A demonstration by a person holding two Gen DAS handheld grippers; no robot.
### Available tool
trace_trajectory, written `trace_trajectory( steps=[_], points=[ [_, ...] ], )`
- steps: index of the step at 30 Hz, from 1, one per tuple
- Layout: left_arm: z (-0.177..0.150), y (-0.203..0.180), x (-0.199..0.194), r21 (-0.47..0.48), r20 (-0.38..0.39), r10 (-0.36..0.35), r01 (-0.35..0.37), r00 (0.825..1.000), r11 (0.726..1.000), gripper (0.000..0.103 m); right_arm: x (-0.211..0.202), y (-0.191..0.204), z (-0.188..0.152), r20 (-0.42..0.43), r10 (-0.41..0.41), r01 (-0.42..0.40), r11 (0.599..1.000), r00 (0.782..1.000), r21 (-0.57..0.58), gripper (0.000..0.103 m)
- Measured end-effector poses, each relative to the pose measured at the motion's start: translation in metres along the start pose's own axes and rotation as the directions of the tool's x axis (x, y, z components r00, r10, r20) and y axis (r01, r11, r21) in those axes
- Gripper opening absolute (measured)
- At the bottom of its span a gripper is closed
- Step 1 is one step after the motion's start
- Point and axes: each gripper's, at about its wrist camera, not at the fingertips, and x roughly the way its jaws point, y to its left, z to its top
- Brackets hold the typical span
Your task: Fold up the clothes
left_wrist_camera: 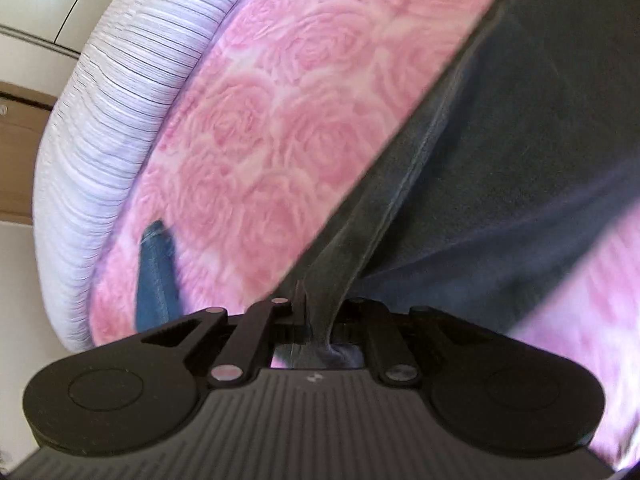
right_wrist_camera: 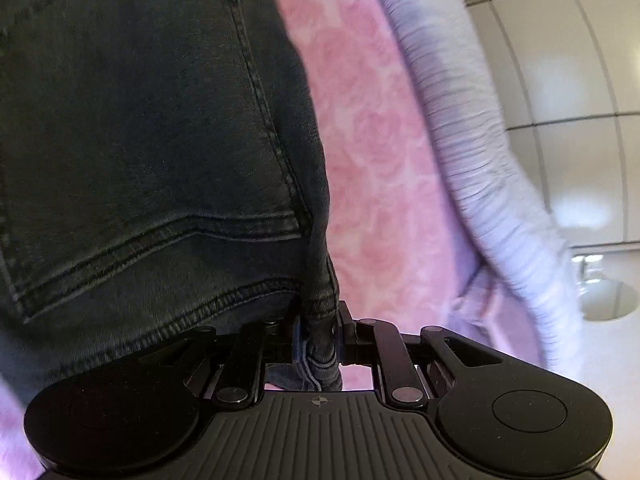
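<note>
Bottom centre of each view, the left tool [left_wrist_camera: 316, 320] and right tool [right_wrist_camera: 318, 332] each pinch an edge of the dark jeans [right_wrist_camera: 140, 140], carried over the pink bed cover [left_wrist_camera: 260, 140]. Mid-fold, apparently; next, lay the held edge flat and aligned.

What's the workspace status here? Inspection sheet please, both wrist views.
Surface: pink rose-print blanket over a bed, with a white striped cover along its edge.
Job's things: dark jeans, back pocket showing, stretched between both grippers.
Clutter: a blue denim piece on the blanket.
Grippers: left gripper shut on a jeans edge; right gripper shut on bunched denim.
Cables: nothing seen.
Surroundings: white cabinet panels; a round object on the floor, blurred.
</note>
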Motion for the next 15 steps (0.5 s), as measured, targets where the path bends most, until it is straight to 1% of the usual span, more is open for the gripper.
trace_trajectory(
  steps=[2,3,6,8,9,10,11,13,14,15],
  points=[
    [0.011,-0.001,0.020,-0.010,-0.003,0.011,-0.011,1.000,1.000,0.017,0.019,0.000,0.000,-0.001,0.031,-0.031,0.998,1.000,0.051,0.014],
    [0.017,-0.004,0.030,-0.014,-0.008,0.024,-0.024,1.000,1.000,0.018,0.026,0.000,0.001,0.004,0.035,-0.035,0.997,0.999,0.071,0.015],
    [0.021,-0.017,0.048,-0.003,-0.012,0.067,-0.067,0.998,0.998,0.020,0.035,0.003,0.000,0.018,0.019,-0.021,0.995,1.000,0.096,0.017],
    [0.019,-0.021,0.050,-0.014,-0.003,0.100,-0.100,0.995,0.995,0.021,0.034,0.004,0.001,0.015,-0.008,0.007,0.993,1.000,0.117,0.024],
    [0.016,-0.022,0.048,-0.027,0.007,0.110,-0.110,0.994,0.994,0.020,0.032,0.004,0.001,-0.003,-0.029,0.029,0.990,1.000,0.135,0.029],
    [0.013,-0.021,0.045,-0.039,0.018,0.109,-0.109,0.994,0.993,0.017,0.031,0.000,0.001,-0.015,-0.033,0.034,0.986,0.999,0.164,0.028],
    [0.009,-0.020,0.042,-0.048,0.026,0.105,-0.104,0.994,0.993,0.013,0.030,-0.007,-0.001,-0.013,-0.021,0.023,0.976,1.000,0.216,0.028],
    [0.002,-0.017,0.035,-0.066,0.042,0.096,-0.094,0.994,0.993,0.008,0.025,-0.022,-0.007,0.007,0.010,-0.012,0.941,1.000,0.338,0.026],
    [-0.002,-0.016,0.031,-0.074,0.050,0.092,-0.088,0.994,0.993,0.005,0.023,-0.027,-0.010,0.014,0.022,-0.026,0.923,1.000,0.384,0.025],
    [-0.005,-0.015,0.028,-0.083,0.059,0.088,-0.083,0.994,0.993,0.005,0.021,-0.029,-0.011,0.015,0.024,-0.028,0.915,1.000,0.403,0.024]
  ],
)
